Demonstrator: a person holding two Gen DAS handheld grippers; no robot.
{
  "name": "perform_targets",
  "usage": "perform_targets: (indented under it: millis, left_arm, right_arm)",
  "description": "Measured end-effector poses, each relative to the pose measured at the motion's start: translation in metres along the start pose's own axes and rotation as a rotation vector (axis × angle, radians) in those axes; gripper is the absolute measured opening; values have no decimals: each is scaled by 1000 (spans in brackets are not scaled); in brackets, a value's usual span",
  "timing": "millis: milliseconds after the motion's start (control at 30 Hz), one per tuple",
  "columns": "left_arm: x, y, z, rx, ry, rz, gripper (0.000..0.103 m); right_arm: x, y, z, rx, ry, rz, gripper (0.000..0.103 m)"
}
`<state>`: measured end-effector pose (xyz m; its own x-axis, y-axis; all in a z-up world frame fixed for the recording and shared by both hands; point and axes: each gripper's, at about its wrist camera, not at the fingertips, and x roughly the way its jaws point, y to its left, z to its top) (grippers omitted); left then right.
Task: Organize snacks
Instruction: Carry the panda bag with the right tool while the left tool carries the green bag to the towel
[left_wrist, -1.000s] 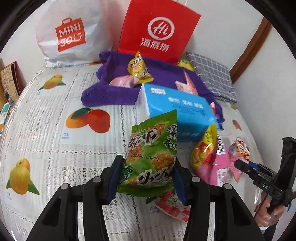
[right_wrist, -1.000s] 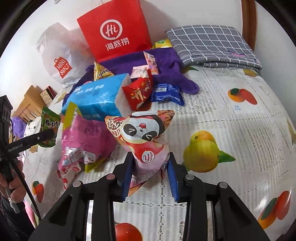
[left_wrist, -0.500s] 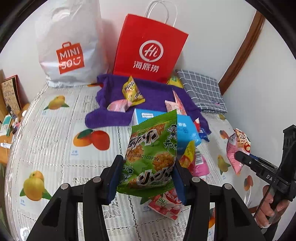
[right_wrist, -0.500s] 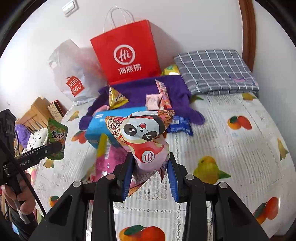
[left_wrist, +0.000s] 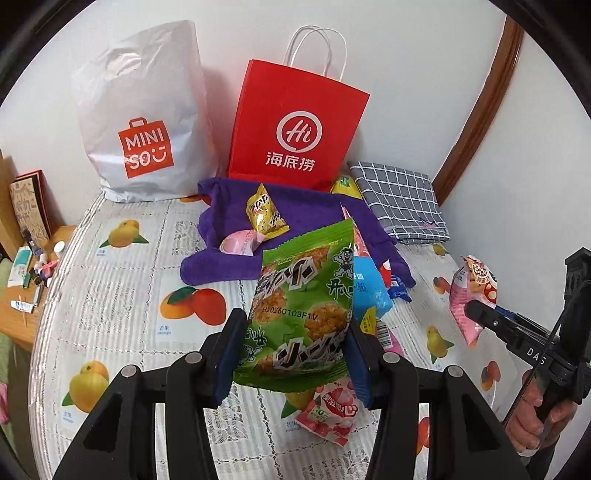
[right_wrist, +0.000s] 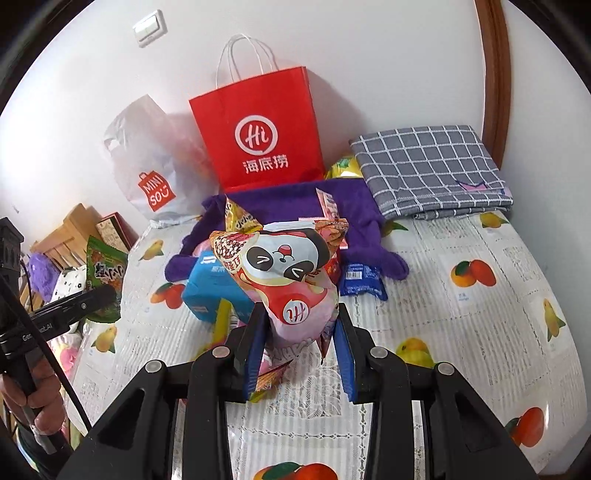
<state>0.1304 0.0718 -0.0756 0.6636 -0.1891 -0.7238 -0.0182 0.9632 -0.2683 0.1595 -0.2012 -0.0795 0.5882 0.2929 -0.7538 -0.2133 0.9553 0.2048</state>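
Observation:
My left gripper (left_wrist: 291, 354) is shut on a green snack packet (left_wrist: 303, 314) and holds it high above the table. My right gripper (right_wrist: 301, 350) is shut on a pink panda snack bag (right_wrist: 288, 273), also held up; it shows at the right of the left wrist view (left_wrist: 471, 291). A red paper bag (left_wrist: 299, 129) and a white Miniso bag (left_wrist: 144, 118) stand against the back wall. More snacks lie on a purple towel (left_wrist: 229, 225): a yellow packet (left_wrist: 264, 214) and a pink one (left_wrist: 238, 245). A blue box (right_wrist: 214, 291) lies below.
A folded grey checked cloth (right_wrist: 432, 166) lies at the back right. A dark blue packet (right_wrist: 362, 278) lies by the towel. A small pink packet (left_wrist: 328, 413) lies under my left gripper. The fruit-print tablecloth (right_wrist: 480, 332) covers the table. A wooden side shelf (left_wrist: 22, 288) stands left.
Both grippers have risen and pulled back from the snack pile with their packets; the table and bags now look farther away and more of the wall shows.

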Motion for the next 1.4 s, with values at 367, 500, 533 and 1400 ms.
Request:
perform_targets:
  millis: [367,500,533,1400]
  left_arm:
    - [-4,-2,11,7,-4,-15,48]
    - [-3,0,15,2,-11,-16,48]
    - [-3,0,16,-1,-12,-14,48]
    - [33,7,74,20,6,25,48]
  right_arm:
    - [2,4,5,-23,24,-16,35]
    - [0,6,10,-29,11,-16,35]
    - [-1,7,11,-30,6,-17,35]
    - [39,30,69,-102,-45,8,35]
